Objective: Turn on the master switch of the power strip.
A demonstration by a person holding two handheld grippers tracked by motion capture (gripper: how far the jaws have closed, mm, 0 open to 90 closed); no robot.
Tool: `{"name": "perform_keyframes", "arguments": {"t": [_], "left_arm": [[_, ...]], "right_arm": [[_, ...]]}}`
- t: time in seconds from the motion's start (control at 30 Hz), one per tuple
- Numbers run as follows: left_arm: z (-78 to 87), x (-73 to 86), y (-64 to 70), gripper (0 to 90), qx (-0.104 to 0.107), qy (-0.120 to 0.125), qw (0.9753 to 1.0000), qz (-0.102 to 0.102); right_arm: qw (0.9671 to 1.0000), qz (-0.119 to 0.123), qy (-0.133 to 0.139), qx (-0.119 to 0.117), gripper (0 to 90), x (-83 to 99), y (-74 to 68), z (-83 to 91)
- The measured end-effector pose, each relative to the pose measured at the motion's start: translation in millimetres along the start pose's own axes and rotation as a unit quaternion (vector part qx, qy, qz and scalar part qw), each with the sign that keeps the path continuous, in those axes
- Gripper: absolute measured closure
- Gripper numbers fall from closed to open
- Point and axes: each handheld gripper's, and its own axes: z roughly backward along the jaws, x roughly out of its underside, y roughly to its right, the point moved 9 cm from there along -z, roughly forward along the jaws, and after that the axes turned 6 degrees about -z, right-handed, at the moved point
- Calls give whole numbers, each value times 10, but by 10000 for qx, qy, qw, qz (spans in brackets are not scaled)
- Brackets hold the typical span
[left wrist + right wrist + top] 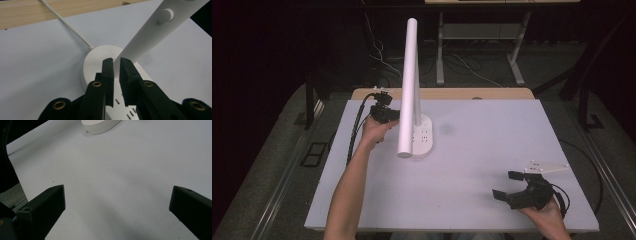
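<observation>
One tool [115,65] gripping lamp arm [150,32], base [97,56] half-hidden

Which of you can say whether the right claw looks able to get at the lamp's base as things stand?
Probably yes. The right claw stands open, and bare white table lies between it and the lamp base. The left claw sits at the stem, on the base's far side.

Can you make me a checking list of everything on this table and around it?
Surface: white table top, wooden strip at the far edge.
Job's things: white lamp on its oval base.
Clutter: nothing seen.
Grippers: left tool nearly closed around the lamp's thin stem; right tool open, holding nothing.
Cables: white lamp cord; black cable from the left tool.
Surroundings: dark floor, table legs and loose wires behind.
</observation>
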Motion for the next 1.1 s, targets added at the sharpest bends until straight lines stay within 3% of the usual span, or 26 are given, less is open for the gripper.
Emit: {"name": "perform_keyframes", "arguments": {"t": [0.3,1.1], "left_arm": [[-97,15,-19,891,-29,43,10000,70],[-310,155,-61,894,-78,-103,9995,281]], "right_arm": [[10000,32,-43,-7,0,9,-6,-11],[9999,63,-90,-12,0,21,-12,-24]]}}
